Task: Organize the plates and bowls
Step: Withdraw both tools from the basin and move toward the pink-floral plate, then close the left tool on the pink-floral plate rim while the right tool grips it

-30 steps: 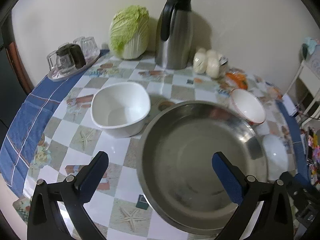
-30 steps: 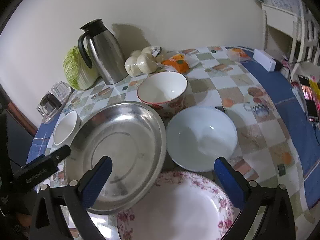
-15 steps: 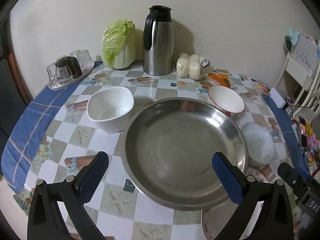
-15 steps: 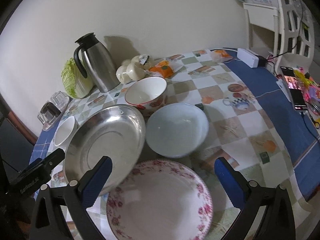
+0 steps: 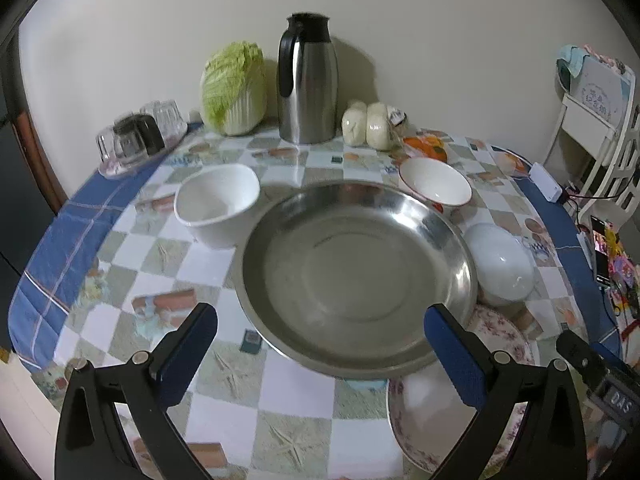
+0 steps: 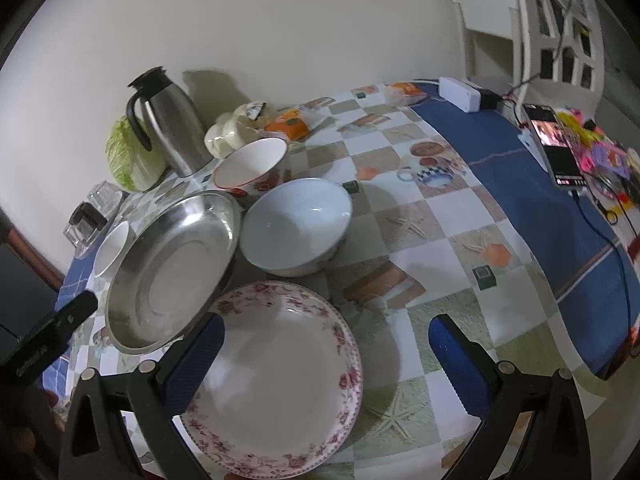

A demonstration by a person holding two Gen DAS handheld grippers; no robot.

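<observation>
A wide steel basin (image 5: 356, 276) (image 6: 172, 272) sits mid-table. Left of it stands a white square bowl (image 5: 216, 200) (image 6: 112, 248); behind it a red-rimmed bowl (image 5: 434, 186) (image 6: 250, 166); to its right a pale blue bowl (image 5: 500, 262) (image 6: 296, 224). A floral-rimmed plate (image 6: 276, 380) (image 5: 436, 408) lies nearest the front edge. My left gripper (image 5: 320, 344) hovers open over the basin's near rim, holding nothing. Over the floral plate's right side my right gripper (image 6: 326, 352) is open and empty too.
Against the wall stand a steel thermos jug (image 5: 308, 80), a cabbage (image 5: 234, 88), wrapped buns (image 5: 368, 124) and a tray of glasses (image 5: 136, 140). A phone (image 6: 558, 148) and a white power adapter (image 6: 460, 94) lie on the blue cloth at the right. A white shelf (image 5: 596, 120) stands beyond.
Both grippers have pulled back and risen from the table, so the dishes look smaller and the floral plate has come into the left wrist view. No dish has moved.
</observation>
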